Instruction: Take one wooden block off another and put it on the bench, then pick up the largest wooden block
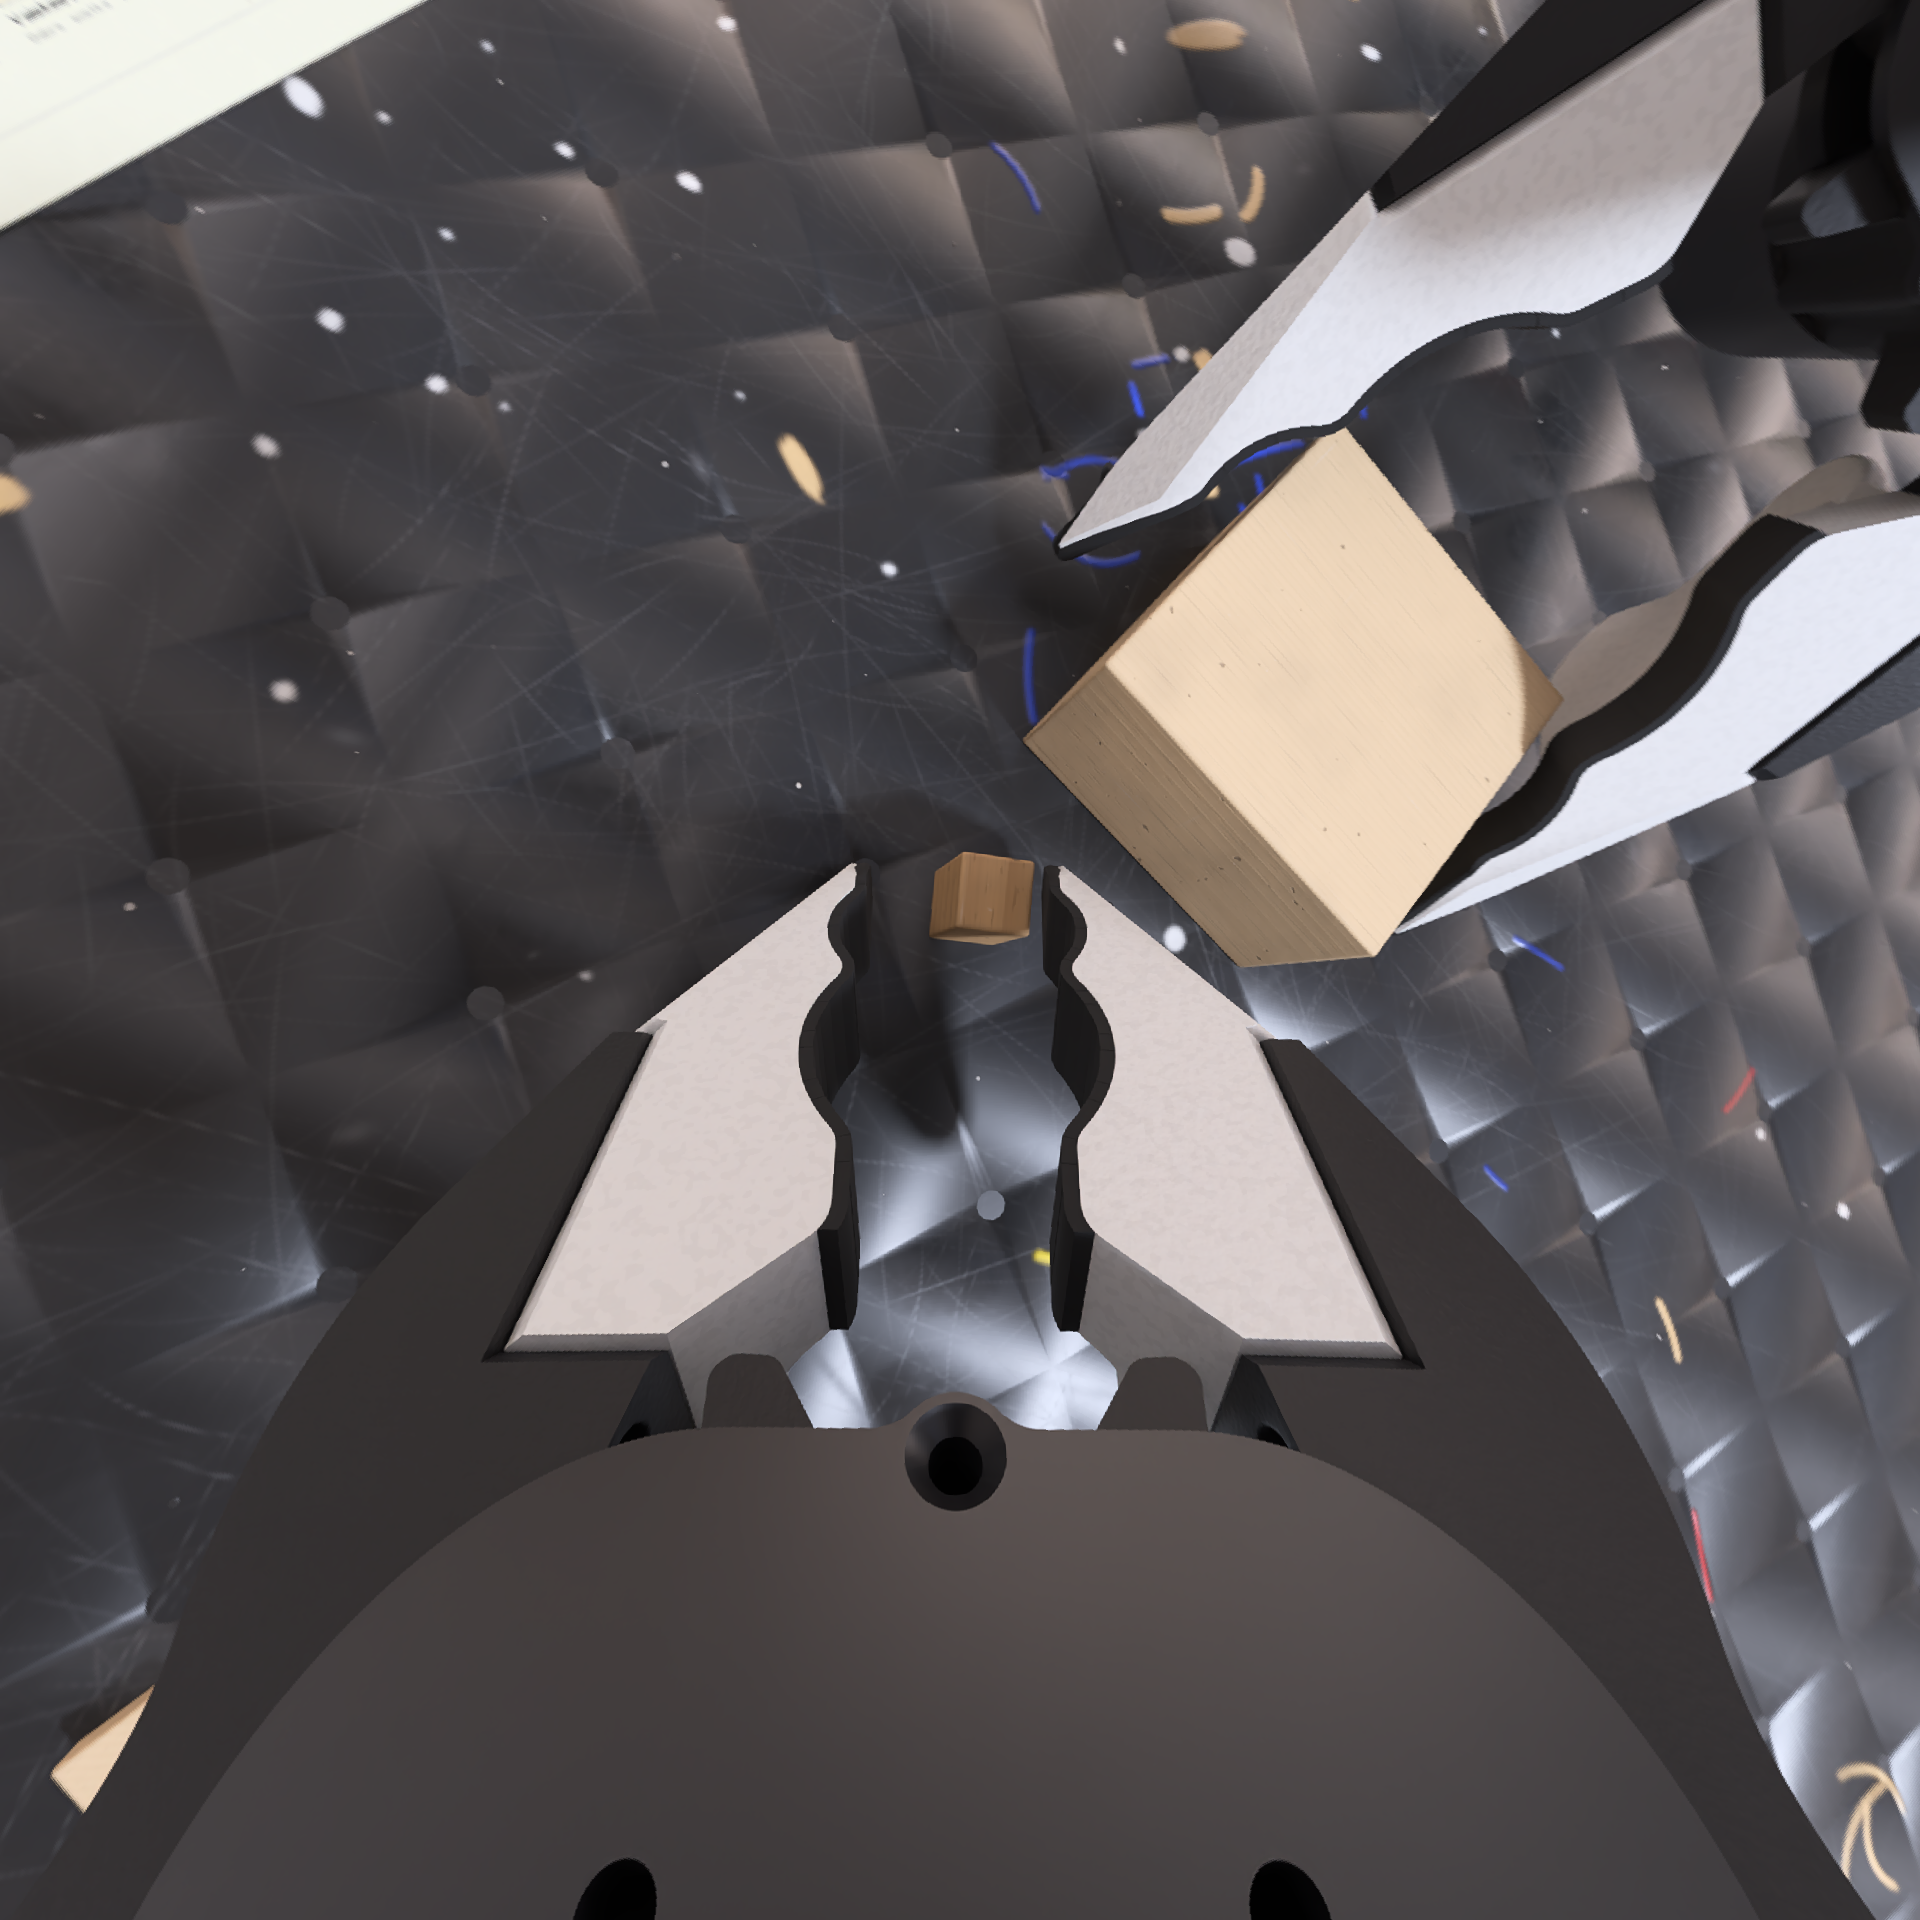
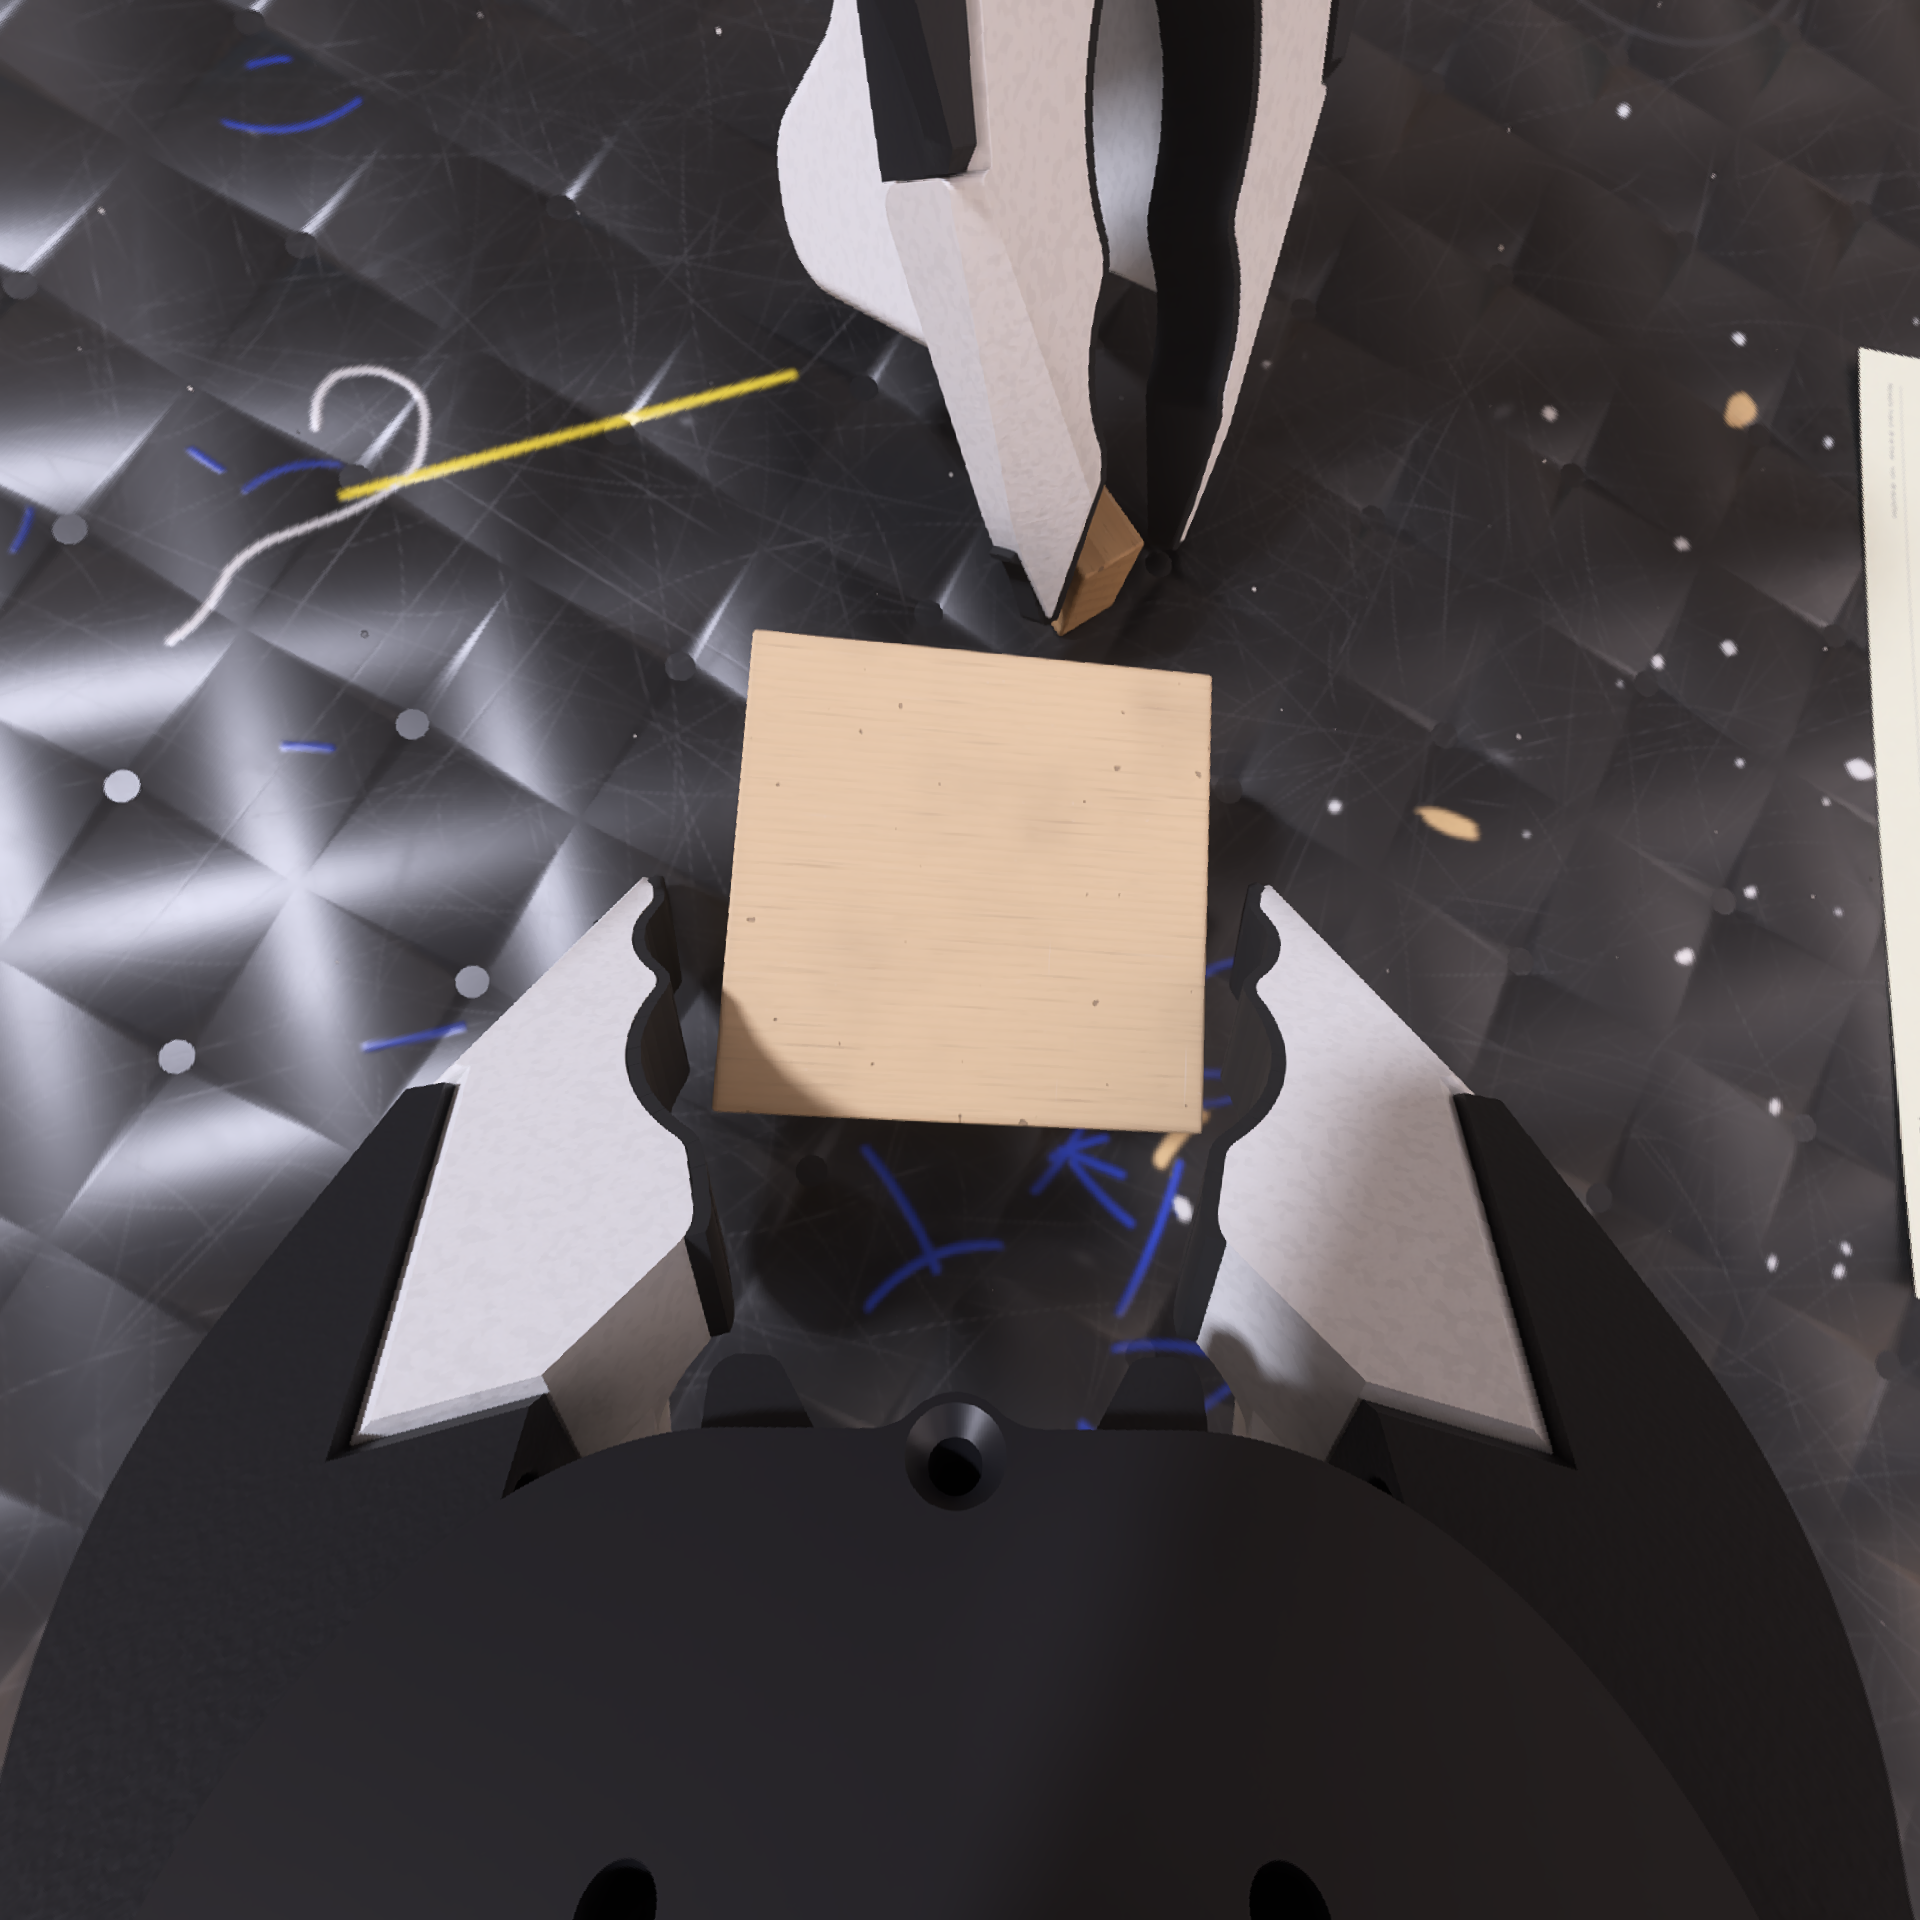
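Observation:
The largest wooden block, a pale cube, sits on the dark metal bench. My right gripper is open and straddles it, with a narrow gap on each side. In the left wrist view the big block lies between the right gripper's fingers. A small wooden block sits at the tips of my left gripper, which is open a little wider than the block. The right wrist view shows the small block between the left gripper's fingertips, just beyond the big block.
A sheet of white paper lies at the bench edge, also visible in the right wrist view. Another wooden piece shows at the lower left. A yellow wire, a white string and blue scraps lie on the bench.

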You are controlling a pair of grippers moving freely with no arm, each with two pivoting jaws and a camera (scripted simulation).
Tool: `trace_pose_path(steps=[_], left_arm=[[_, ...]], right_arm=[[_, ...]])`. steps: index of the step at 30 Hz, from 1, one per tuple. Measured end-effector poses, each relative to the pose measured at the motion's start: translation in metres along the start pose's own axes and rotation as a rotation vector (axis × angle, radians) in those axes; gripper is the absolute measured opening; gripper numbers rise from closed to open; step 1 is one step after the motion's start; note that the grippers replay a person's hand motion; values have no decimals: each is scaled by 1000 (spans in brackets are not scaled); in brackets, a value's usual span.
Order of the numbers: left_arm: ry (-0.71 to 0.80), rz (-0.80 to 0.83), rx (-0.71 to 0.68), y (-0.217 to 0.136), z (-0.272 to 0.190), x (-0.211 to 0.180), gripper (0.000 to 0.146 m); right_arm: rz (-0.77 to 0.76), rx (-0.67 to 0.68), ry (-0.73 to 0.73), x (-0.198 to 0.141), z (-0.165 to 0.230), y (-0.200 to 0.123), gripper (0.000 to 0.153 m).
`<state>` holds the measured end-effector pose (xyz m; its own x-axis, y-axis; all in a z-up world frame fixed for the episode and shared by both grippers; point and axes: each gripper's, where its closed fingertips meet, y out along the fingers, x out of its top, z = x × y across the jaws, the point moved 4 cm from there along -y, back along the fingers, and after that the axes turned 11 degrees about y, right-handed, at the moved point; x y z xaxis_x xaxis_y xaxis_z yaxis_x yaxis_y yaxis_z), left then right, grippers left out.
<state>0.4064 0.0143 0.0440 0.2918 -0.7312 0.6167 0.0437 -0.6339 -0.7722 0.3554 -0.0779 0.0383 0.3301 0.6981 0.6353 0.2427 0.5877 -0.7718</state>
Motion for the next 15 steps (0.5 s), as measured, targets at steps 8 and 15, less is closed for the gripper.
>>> trace_pose_path(steps=[8,15], left_arm=[[8,-11,41,3,0,3,28],[-2,-26,2,4,-4,4,15]], right_arm=[[-3,-2,43,-5,0,-2,111],[-2,15,60,-5,-1,-1,101]])
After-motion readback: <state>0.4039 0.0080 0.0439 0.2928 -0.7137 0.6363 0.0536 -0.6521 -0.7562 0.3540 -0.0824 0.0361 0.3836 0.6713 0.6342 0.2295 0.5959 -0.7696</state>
